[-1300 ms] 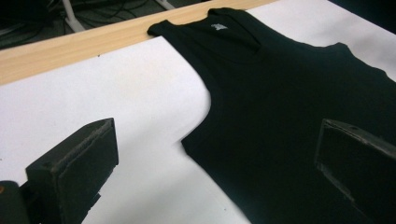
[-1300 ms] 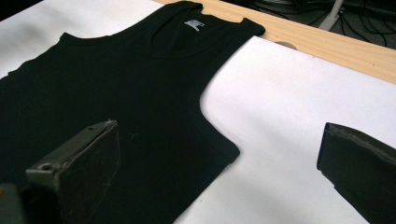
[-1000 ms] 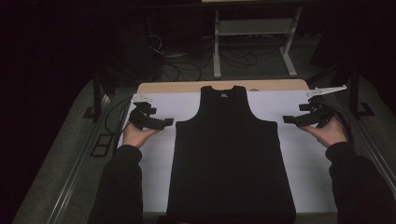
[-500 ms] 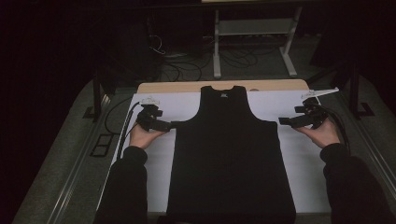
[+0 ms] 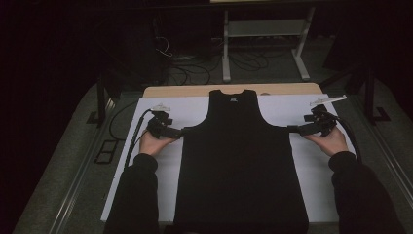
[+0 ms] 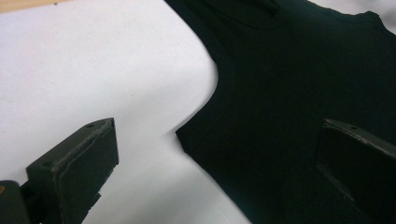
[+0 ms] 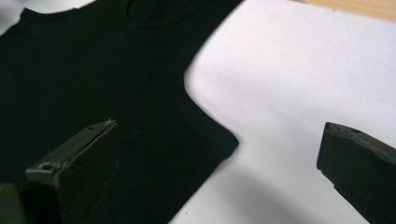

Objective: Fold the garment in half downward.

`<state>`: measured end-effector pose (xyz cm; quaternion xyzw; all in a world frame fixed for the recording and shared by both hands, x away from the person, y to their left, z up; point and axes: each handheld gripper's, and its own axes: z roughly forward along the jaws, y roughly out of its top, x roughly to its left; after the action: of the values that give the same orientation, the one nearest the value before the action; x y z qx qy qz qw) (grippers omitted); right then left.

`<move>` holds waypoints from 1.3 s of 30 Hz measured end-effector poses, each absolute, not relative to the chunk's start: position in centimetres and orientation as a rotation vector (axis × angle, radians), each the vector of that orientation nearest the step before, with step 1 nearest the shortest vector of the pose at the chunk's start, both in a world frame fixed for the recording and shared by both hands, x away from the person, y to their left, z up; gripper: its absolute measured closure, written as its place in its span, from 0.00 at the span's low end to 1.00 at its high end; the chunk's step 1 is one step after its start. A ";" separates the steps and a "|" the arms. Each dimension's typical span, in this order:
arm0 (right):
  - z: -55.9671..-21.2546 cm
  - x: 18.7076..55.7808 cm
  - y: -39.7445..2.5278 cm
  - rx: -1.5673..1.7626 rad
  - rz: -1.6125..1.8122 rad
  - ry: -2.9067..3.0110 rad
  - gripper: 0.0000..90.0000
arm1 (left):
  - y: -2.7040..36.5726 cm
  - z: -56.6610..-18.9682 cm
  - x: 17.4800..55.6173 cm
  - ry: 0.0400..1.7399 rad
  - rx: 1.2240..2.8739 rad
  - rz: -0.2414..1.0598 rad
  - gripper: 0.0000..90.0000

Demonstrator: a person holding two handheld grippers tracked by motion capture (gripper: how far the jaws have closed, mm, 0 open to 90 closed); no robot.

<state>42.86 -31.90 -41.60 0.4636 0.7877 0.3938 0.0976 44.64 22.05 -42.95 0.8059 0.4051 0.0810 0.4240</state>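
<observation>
Black tank top (image 5: 241, 165) lies flat and face up in the middle of the white sheet (image 5: 156, 109) on the tabletop (image 5: 195, 90), neck toward the far edge, hem toward the person; looks smoothed out, no fold made yet

Left hand-held gripper (image 5: 176, 132) is at the garment's left underarm corner; in the left gripper view its jaws are spread wide, one over the white sheet, the other over the black cloth, with the corner (image 6: 180, 133) between them, nothing pinched

Right hand-held gripper (image 5: 293, 129) is mirrored at the right underarm corner; right gripper view shows jaws spread apart astride that corner (image 7: 233, 140), not closed on cloth

Progress judgement: very early, layout done, both grippers lined up for a grasp at the armhole corners, grasp itself not yet made. Left to do is likely closing on both corners, then the whole fold or lift. Cannot tell from the pictures whether the jaw tips touch the fabric
</observation>
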 end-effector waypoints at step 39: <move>-45.0 44.3 -30.3 1.404 1.098 2.379 0.42 | 21.0 -45.2 45.4 1.069 2.025 0.170 0.26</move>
<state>44.30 -30.31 -44.98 0.4705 0.7975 0.3680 0.0846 45.43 21.01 -45.16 0.8042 0.4247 0.0676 0.4103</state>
